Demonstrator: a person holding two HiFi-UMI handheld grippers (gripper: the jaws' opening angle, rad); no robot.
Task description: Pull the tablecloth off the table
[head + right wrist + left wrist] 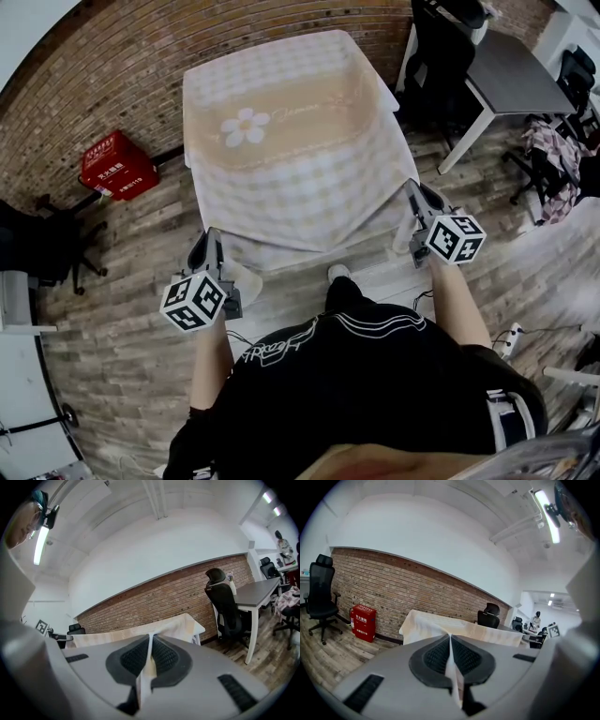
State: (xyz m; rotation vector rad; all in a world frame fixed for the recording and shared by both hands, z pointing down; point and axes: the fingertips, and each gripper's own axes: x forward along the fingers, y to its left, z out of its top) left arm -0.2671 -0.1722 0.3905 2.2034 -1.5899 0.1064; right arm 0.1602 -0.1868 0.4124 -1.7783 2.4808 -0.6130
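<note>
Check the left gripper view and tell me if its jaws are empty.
No, the left gripper is shut on a fold of the tablecloth.

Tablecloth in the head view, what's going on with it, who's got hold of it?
A person stands at the near end of the table with a gripper in each hand. The left gripper and the right gripper are each shut on a near corner of the checked tablecloth, a fold pinched between the jaws. The tablecloth lies spread over the tabletop, so the pull-off is not yet done.
</note>
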